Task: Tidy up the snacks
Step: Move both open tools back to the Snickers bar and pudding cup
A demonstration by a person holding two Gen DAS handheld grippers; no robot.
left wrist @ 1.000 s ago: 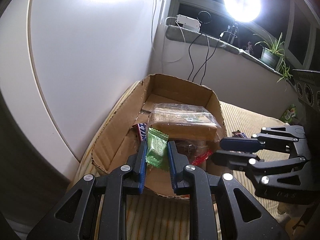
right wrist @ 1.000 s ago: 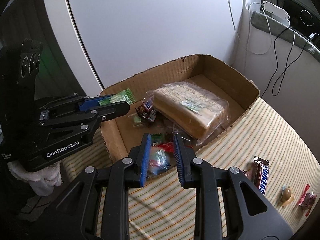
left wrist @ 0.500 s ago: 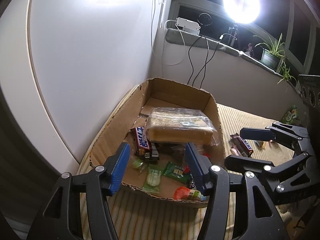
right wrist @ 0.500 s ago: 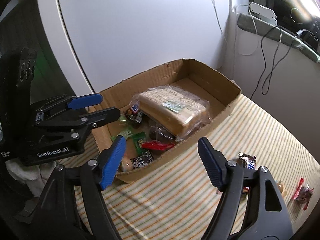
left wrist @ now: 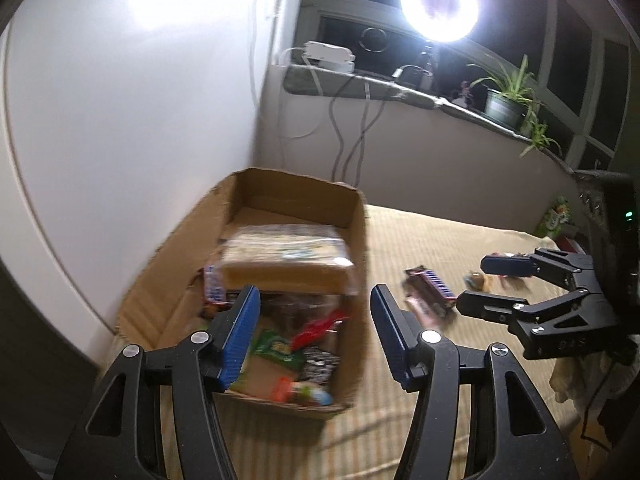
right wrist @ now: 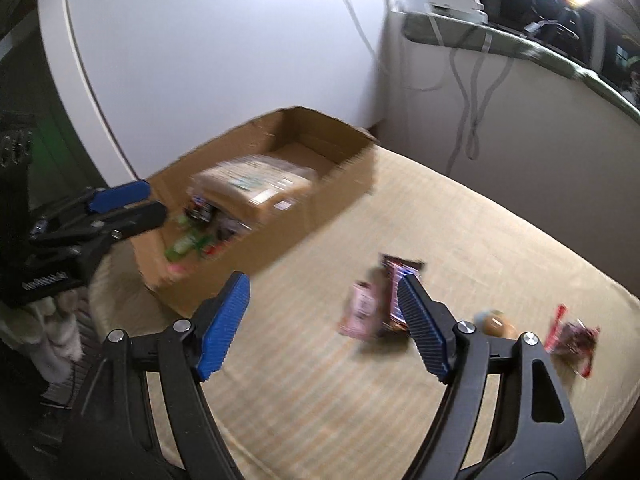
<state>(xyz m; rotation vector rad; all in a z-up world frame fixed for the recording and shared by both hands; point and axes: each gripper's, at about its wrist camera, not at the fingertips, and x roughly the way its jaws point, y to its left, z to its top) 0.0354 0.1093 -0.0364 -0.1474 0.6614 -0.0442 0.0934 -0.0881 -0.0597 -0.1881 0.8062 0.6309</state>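
Both grippers spread wide and empty over the striped cloth (right wrist: 460,208), snacks split between box and table.

Left gripper (left wrist: 314,332) with jaws apart, nothing between the blue pads, hovering at the near end of the cardboard box (left wrist: 352,248). Inside the box: a wrapped loaf (left wrist: 284,260) toward the middle, small wrapped sweets (left wrist: 280,348) heaped at the near end. Right gripper (right wrist: 324,324) with jaws apart, holding nothing, above the cloth beside the box. Lying loose on the cloth near its right finger: a dark chocolate bar (right wrist: 394,280) with a pink packet (right wrist: 360,312) touching it, then a round brown sweet (right wrist: 496,322) and a red packet (right wrist: 574,340) further right. Both views blurred.
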